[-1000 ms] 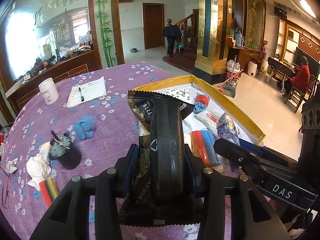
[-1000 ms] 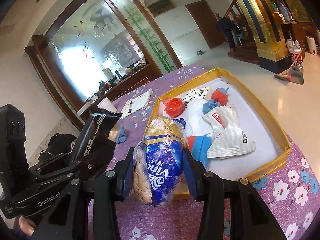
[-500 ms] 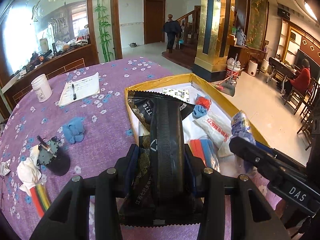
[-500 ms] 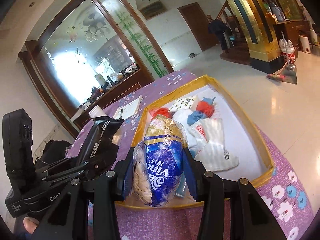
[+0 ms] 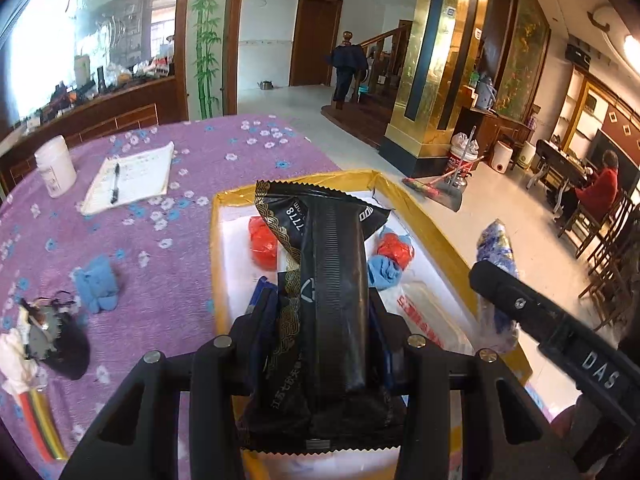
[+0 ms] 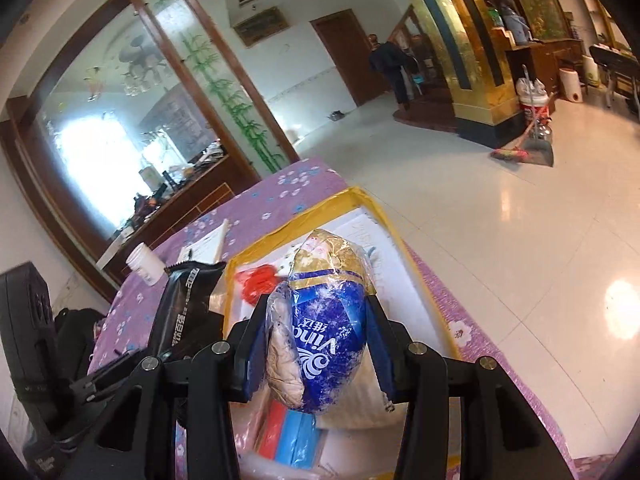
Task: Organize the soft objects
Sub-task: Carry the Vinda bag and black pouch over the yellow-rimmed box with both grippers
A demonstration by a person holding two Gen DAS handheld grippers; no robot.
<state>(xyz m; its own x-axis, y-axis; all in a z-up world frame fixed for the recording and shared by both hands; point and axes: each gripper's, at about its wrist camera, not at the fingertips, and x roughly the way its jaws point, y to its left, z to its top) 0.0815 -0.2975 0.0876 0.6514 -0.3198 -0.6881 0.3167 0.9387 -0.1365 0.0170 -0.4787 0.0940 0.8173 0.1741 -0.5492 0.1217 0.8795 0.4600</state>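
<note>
A: Left gripper first, from its own camera: closed down on a black snack packet, pads pressing its sides, the packet standing up between them right above the near end of the yellow-rimmed tray.

B: And that tray's filling up?

A: It is. A red bundle on the left, another red piece with a blue cloth on the right, and a clear printed bag lying flat. Out on the purple desk there's work left, I'd say: a blue cloth wad, a dark pouch with white fabric and a striped strip at the left edge. Notebook and pen and white jar look like bystanders.

B: Over to the right wrist view.

A: Right gripper is clamped on a blue and gold bread bag, squeezed at the waist, held over the tray's near half. Below it, a red and blue packet sits inside the tray already. The black packet shows at the left, in the other gripper.

B: So, the score?

A: Past halfway by my reckoning. Two items in the air over the tray, neither set down yet, and a few soft bits waiting on the desk.
</note>
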